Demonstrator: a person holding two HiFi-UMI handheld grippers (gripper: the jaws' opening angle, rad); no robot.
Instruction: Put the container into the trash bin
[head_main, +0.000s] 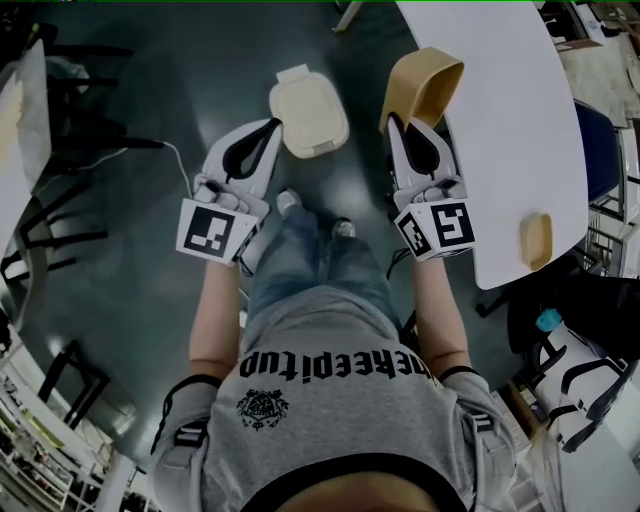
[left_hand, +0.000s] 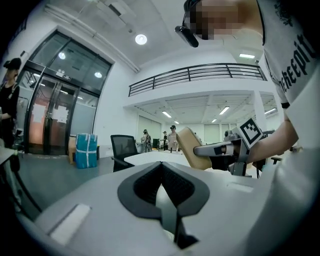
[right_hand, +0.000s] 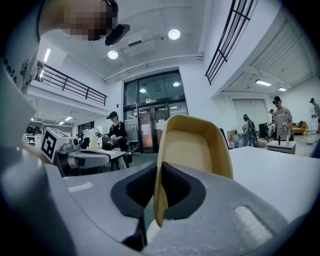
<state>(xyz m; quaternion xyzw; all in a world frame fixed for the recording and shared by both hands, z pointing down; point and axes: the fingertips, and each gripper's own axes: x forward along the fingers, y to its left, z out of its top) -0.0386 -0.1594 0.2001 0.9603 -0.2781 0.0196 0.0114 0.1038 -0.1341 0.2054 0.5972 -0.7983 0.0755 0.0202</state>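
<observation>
A tan, tray-like container (head_main: 428, 84) stands on edge over the corner of the white table, and my right gripper (head_main: 394, 121) is shut on its wall. In the right gripper view the container (right_hand: 196, 150) rises upright out of the gripper (right_hand: 159, 168), its thin wall pinched between the pads. The trash bin (head_main: 308, 112), with a cream lid, sits on the dark floor between the two grippers. My left gripper (head_main: 272, 125) hovers just left of the bin, shut with nothing in it (left_hand: 161, 168). The left gripper view also shows the container (left_hand: 192, 148) at the right.
The white table (head_main: 520, 150) fills the right side, with a small tan item (head_main: 536, 240) near its edge. Black chairs (head_main: 60, 230) stand at the left. A blue package (left_hand: 86, 150) and an office chair (left_hand: 123, 150) are farther off. Several people stand in the background.
</observation>
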